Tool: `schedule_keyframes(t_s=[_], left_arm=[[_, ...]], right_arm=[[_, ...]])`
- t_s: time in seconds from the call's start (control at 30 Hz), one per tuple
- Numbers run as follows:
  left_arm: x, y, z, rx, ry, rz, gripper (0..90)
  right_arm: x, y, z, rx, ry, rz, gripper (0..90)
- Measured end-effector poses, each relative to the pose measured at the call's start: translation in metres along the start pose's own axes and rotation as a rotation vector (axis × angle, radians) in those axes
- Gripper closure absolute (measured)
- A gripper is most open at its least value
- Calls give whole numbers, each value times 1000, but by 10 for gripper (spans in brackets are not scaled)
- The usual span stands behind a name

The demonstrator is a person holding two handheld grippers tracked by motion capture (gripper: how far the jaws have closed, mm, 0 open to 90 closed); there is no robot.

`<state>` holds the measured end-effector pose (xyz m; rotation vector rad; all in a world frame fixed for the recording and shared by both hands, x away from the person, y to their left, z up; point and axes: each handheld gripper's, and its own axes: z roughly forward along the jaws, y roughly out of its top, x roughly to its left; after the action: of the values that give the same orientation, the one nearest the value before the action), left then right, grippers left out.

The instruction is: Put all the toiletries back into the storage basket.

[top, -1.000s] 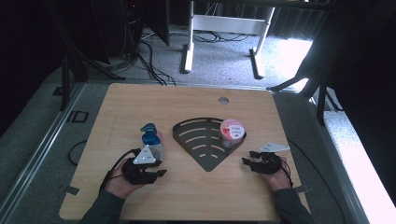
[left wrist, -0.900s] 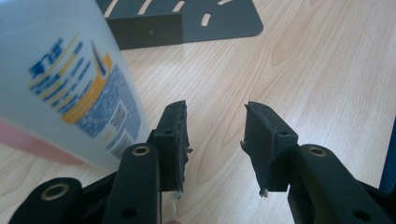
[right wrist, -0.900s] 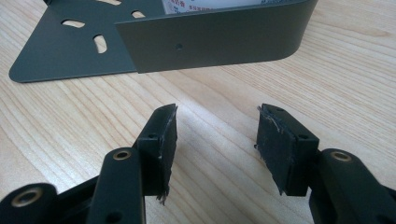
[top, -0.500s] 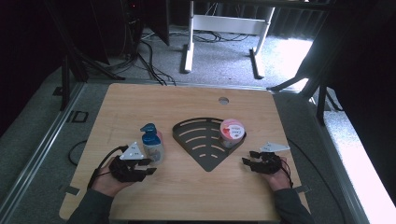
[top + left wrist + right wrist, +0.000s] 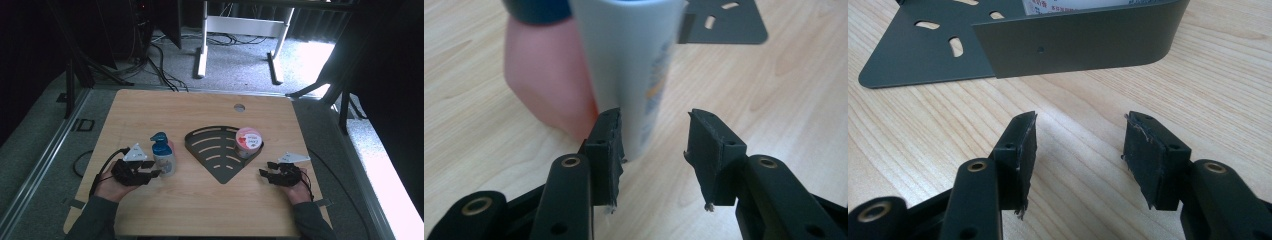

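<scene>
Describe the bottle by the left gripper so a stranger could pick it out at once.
On the wooden table, look left of the dark fan-shaped slotted tray. The bottle stands upright there: pale body, blue pump cap, a pink shape close behind it.

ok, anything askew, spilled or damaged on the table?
No spill, nothing tipped. The bottle stands upright left of the rack, and the tub sits in the rack's right corner. One oddity: the pads on the left gripper and right gripper fingers look frayed and ragged at the edges.
</scene>
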<state>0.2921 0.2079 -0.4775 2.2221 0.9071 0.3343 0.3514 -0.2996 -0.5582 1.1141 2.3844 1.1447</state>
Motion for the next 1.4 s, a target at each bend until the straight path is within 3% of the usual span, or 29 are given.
schedule_keyframes(t_s=[0.37, 0.53, 0.67, 1.13, 1.27, 1.4], left_arm=[[5, 0, 9, 15, 16, -4, 568], [0, 0, 9, 30, -6, 4, 593], [-2, 1, 11, 35, 3, 14, 583], [-3, 20, 13, 34, 37, 43, 545], [-4, 22, 16, 39, 45, 34, 539], [-6, 25, 15, 55, 20, 38, 548]], right_arm=[[0, 0, 0, 1, -2, -3, 465], [0, 0, 0, 1, -2, -4, 465], [0, 0, 0, 1, -3, -7, 465], [0, 0, 0, 1, -2, -8, 465], [0, 0, 0, 1, -2, -8, 465], [0, 0, 0, 1, -1, -8, 465]])
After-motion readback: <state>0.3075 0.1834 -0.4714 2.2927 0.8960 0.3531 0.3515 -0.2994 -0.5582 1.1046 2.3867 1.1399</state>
